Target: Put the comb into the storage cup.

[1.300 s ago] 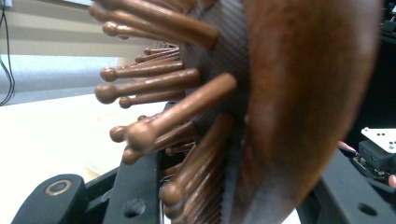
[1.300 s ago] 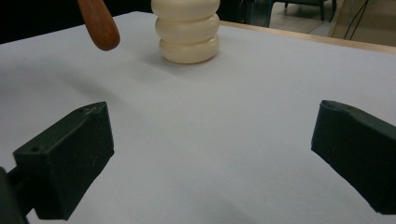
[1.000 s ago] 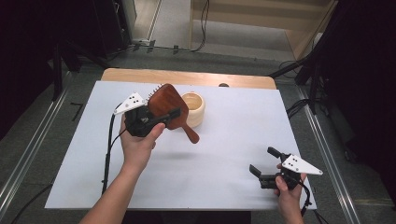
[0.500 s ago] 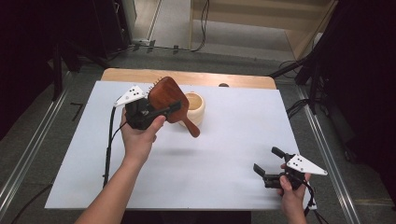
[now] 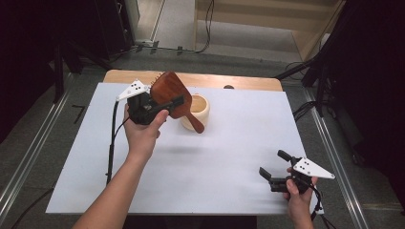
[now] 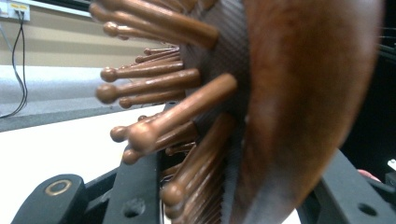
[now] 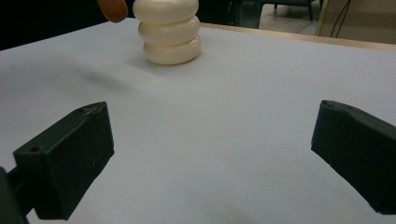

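The hairbrush (image 5: 170,94) hangs in the air over the far left part of the table (image 5: 229,157), clamped in the jaws of my left gripper (image 5: 160,102). In the left gripper view its wooden back and round-tipped bristles (image 6: 154,100) sit squeezed between the two black jaws, so the grip is on the head, not the handle. The handle (image 5: 195,122) slants down in front of the cream pot (image 5: 198,110), which stands on the table just beside the brush. Against the pictures from a second ago, the brush has crept a little up and toward the far edge, with the pot unmoved. I judge I am lining the handle up over the pot's mouth, and it is not yet inside. My right gripper (image 5: 274,168) rests low at the near right corner, well apart from all this, jaws spread wide with nothing between them.
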A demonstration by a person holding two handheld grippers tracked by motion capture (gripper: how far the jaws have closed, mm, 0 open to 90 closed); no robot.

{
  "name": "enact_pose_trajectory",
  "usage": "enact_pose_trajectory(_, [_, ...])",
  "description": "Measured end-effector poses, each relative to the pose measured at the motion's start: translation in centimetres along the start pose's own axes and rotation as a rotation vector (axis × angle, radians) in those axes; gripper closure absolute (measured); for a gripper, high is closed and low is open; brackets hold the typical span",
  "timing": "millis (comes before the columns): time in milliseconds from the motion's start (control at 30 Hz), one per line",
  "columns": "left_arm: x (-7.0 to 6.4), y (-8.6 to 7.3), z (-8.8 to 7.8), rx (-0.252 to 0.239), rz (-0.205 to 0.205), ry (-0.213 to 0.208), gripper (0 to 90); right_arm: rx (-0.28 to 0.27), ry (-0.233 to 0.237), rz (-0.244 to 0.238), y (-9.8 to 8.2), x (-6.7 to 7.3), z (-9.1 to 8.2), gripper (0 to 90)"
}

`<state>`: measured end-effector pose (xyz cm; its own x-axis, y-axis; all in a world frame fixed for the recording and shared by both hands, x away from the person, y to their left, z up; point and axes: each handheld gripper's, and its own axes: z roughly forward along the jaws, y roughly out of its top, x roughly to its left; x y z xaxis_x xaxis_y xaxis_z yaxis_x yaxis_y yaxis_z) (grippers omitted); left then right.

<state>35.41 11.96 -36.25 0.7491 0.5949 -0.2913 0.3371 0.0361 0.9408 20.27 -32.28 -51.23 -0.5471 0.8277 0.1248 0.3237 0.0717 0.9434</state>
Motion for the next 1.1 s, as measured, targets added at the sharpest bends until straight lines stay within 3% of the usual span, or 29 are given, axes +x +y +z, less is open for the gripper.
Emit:
enact_pose_trajectory(367, [0.6, 1.0, -0.2, -0.038, -0.008, 0.019, 58.3, -0.001, 0.001, 0.004, 0.0, 0.0, 0.0, 0.0])
enact_pose_trajectory(1100, [1.7, 2.8, 0.9, -0.050, 0.014, 0.060, 58.3, -0.001, 0.006, 0.000, -0.1, 0.0, 0.1, 0.0])
